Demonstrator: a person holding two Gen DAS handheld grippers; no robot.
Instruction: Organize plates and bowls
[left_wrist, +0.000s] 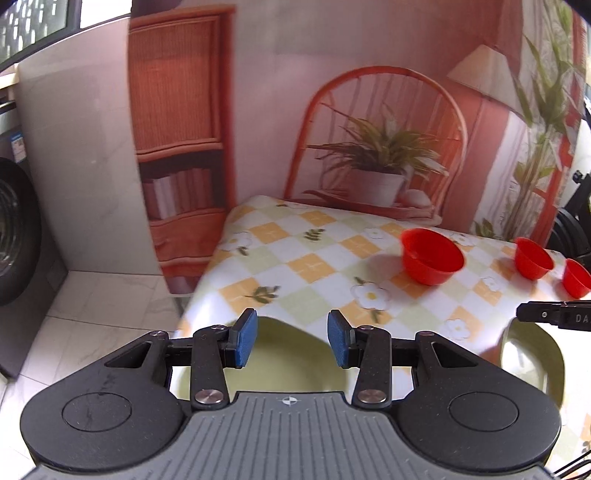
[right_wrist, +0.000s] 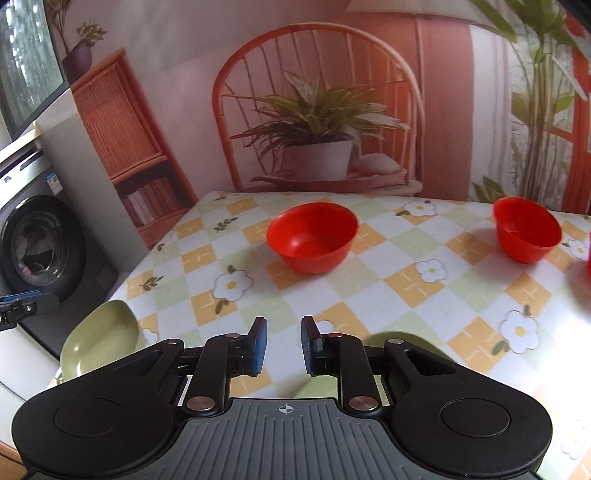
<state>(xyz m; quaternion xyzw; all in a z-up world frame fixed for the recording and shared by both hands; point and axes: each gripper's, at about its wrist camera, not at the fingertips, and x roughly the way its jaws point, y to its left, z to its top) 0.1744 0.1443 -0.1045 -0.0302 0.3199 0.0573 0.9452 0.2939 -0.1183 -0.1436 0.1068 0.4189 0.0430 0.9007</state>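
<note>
While my left tongs (left_wrist: 291, 338) hover over the near left corner of the counter (left_wrist: 295, 258), their blue pads stand well apart with nothing between them, and a pale green plate (left_wrist: 295, 365) lies right beneath. My right tongs (right_wrist: 283, 345) are open too, a narrower gap, gripping nothing, poised over a second green plate (right_wrist: 402, 341) that peeks out from behind their linkage. Over in the right view, the first green plate (right_wrist: 101, 338) sits at the counter's left edge, looking tilted. Farther back on the checked flower cloth, a large red bowl (right_wrist: 313, 236) stands upright near the middle, a smaller red bowl (right_wrist: 526, 229) well to its right, and a third red bowl (left_wrist: 576, 278) shows at the left view's right edge.
</note>
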